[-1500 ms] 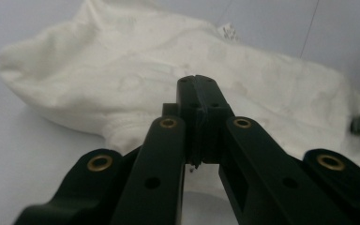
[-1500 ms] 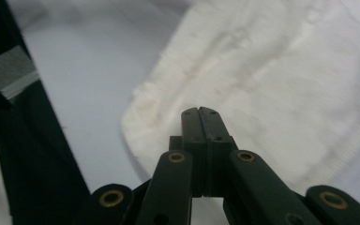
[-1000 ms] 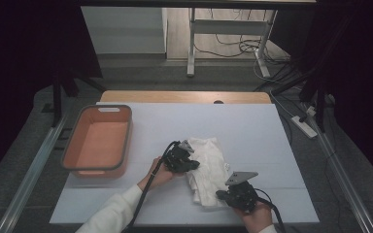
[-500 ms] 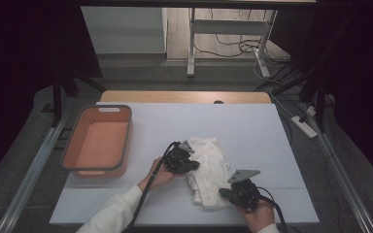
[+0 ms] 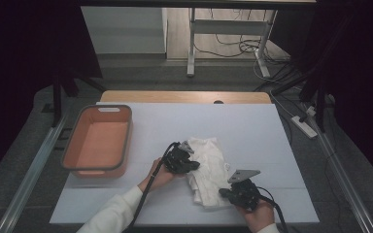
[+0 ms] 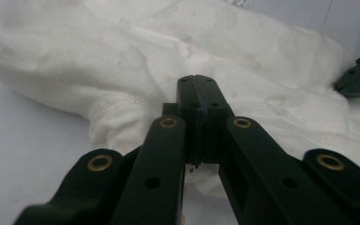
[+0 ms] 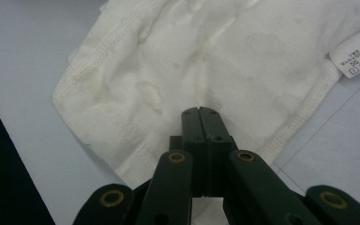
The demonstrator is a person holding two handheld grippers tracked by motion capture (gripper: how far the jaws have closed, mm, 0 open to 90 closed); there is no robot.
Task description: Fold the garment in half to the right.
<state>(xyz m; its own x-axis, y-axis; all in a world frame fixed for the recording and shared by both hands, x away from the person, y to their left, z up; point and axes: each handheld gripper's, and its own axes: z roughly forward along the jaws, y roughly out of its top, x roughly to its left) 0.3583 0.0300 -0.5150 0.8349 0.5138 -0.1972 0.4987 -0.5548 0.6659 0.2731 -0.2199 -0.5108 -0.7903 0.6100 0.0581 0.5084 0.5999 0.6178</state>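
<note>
Crumpled white cotton garment (image 5: 208,171), soft, wrinkled, stitched hem, small printed care label (image 7: 359,58) at edge; lying on smooth pale grey table (image 5: 252,131), between both tools. Left gripper (image 6: 198,80): black rigid jaws pressed together, cloth bunched directly beneath and ahead; pinch on fabric not certain. Right gripper (image 7: 200,112): jaws together, tips over garment's hemmed corner; grip likewise unclear. Orange rectangular plastic bin (image 5: 98,141) well left of left gripper. Versus half second earlier: right gripper shifted slightly, garment barely changed.
</note>
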